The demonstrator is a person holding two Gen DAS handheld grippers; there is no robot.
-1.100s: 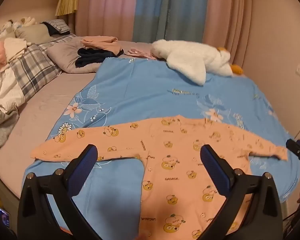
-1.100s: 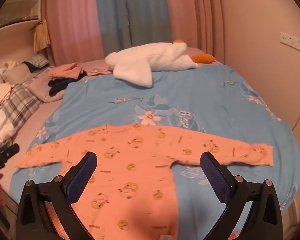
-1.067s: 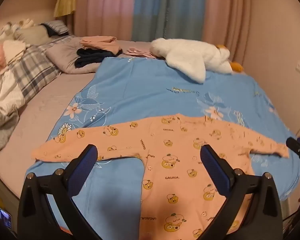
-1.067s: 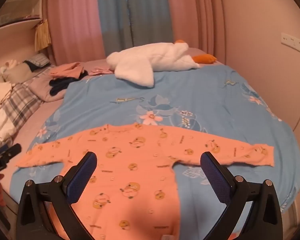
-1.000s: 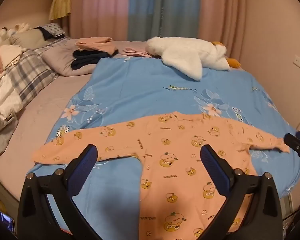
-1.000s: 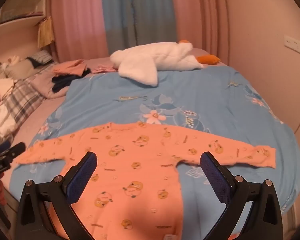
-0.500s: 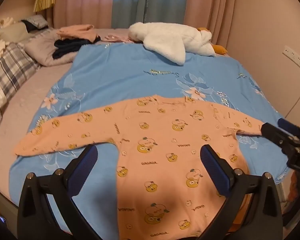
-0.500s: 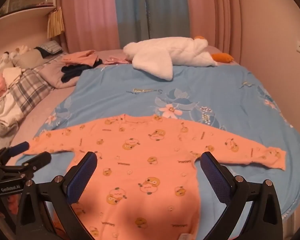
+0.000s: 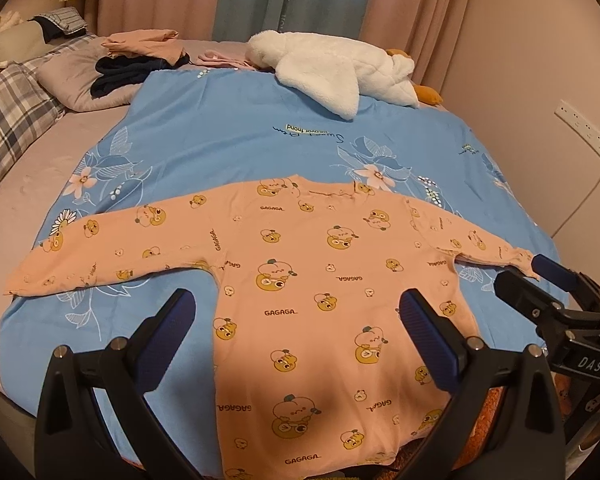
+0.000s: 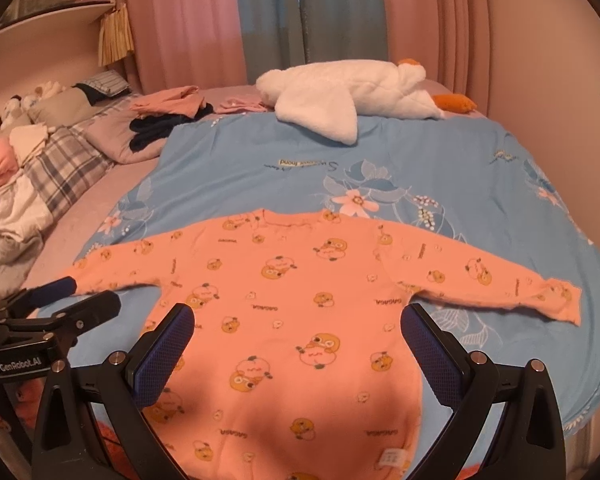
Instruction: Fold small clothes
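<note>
A bed (image 9: pixel 40 184) with a mauve sheet fills the room's floor space in both views, and a blue floral cover (image 9: pixel 236 128) lies spread across it. Behind the bed hang pink and blue curtains (image 10: pixel 308 12). The wall to the right carries a socket strip (image 9: pixel 584 130) with a cord running down from it. At the upper left of the right wrist view a shelf (image 10: pixel 48 12) juts from the wall, with a straw-coloured fringe hanging at its end.

A peach shirt (image 9: pixel 320 264), printed with cartoon figures and the word GAGAGA, lies flat on the cover, neck toward the curtains, both sleeves stretched out sideways and its hem at the near edge of the bed.

At the far end of the cover rests a white plush goose (image 9: pixel 332 68) with an orange beak. Left of it sits a pile of folded clothes (image 9: pixel 140 54), peach on top of dark blue, on a mauve pillow (image 9: pixel 72 80). A plaid blanket (image 10: pixel 64 168) and crumpled linen lie further left.

The left gripper (image 9: pixel 298 332) hovers above the shirt's lower half, jaws wide apart and holding nothing. The right gripper (image 10: pixel 298 340) hovers likewise over the hem area, jaws spread wide and empty. Each gripper shows at the edge of the other's view, near a sleeve cuff.
</note>
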